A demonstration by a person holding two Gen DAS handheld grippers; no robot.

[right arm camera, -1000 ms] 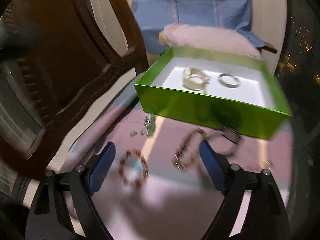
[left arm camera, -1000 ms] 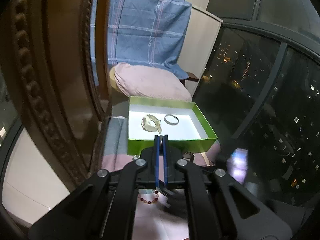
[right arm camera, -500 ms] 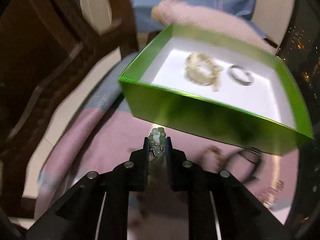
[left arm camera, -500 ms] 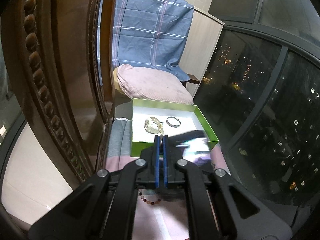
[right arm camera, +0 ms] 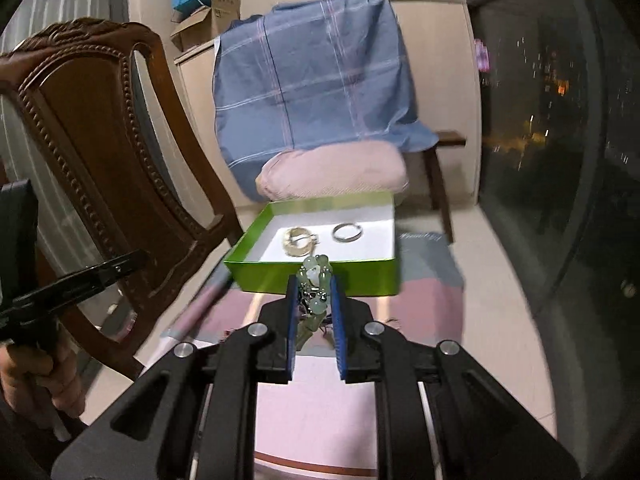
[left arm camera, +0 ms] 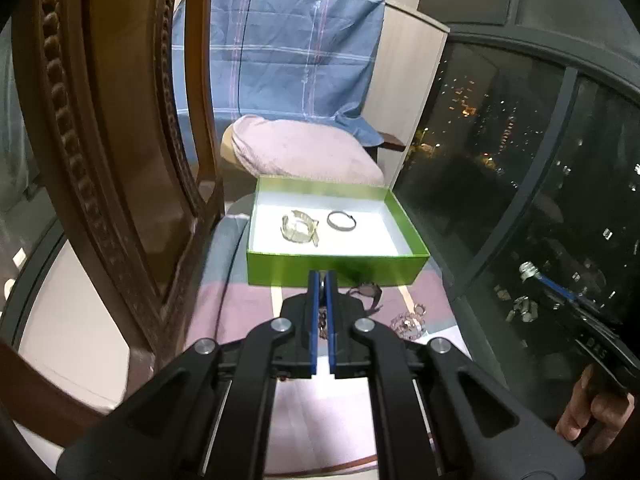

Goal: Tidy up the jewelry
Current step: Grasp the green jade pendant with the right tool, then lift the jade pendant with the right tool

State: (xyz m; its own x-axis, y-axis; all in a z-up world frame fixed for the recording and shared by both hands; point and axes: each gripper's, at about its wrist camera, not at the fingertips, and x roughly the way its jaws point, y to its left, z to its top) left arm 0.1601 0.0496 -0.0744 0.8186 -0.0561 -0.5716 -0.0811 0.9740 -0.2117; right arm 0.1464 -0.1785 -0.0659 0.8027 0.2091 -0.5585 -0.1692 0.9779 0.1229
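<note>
A green box with a white inside stands on the pink cloth and holds a pale gold bracelet and a silver ring bangle. The box also shows in the right wrist view. My right gripper is shut on a pale green bead bracelet, lifted in front of the box's near wall. My left gripper is shut and empty, hovering before the box. Loose jewelry lies on the cloth: a dark bangle and a beaded piece.
A carved wooden chair back stands close on the left. A pink cushion and a blue checked cloth lie behind the box. A dark window is on the right.
My right gripper closed on the green bead bracelet and lifted it off the cloth, pulling back and up from the box. My left gripper stayed shut and shifted slightly.
</note>
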